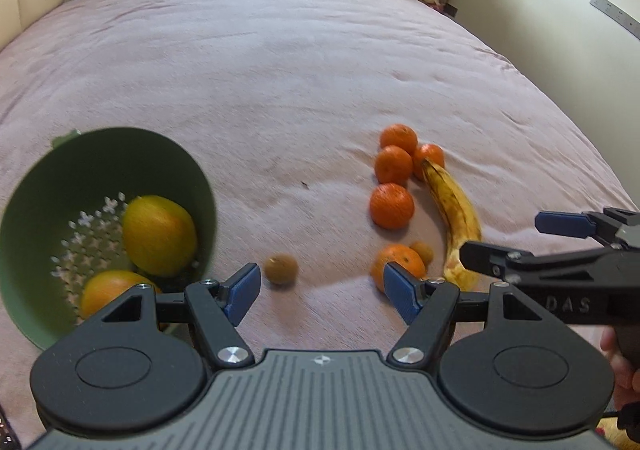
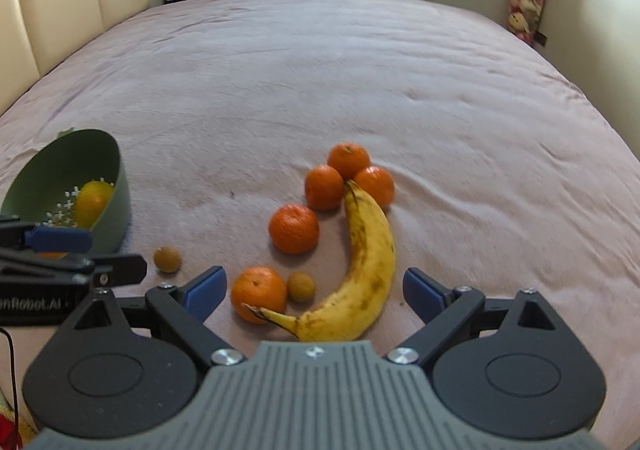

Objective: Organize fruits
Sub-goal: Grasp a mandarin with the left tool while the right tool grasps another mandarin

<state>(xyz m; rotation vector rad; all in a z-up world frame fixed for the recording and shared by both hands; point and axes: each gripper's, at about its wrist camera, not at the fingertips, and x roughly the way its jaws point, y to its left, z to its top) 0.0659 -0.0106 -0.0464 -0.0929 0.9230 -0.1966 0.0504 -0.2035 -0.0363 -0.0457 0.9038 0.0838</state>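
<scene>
White lettering "DAS" shows on the black right gripper [image 1: 516, 238] at the right edge of the left view; "nRobot.AI" on the left gripper [image 2: 108, 250] at the left edge of the right view. Both jaws are spread, holding nothing. The tilted green perforated plastic colander [image 1: 72, 162], lower left, holds two yellow-orange fruits [image 1: 158, 236]. On the pink bed blanket [image 2: 320, 82], centre, lie five orange mandarins [image 2: 294, 228], a spotted yellow banana [image 2: 370, 250] and two small brown round fruits [image 2: 168, 259].

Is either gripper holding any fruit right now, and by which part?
Nothing is held. The left gripper and the right gripper are both open and empty above the fruit on the bed.
</scene>
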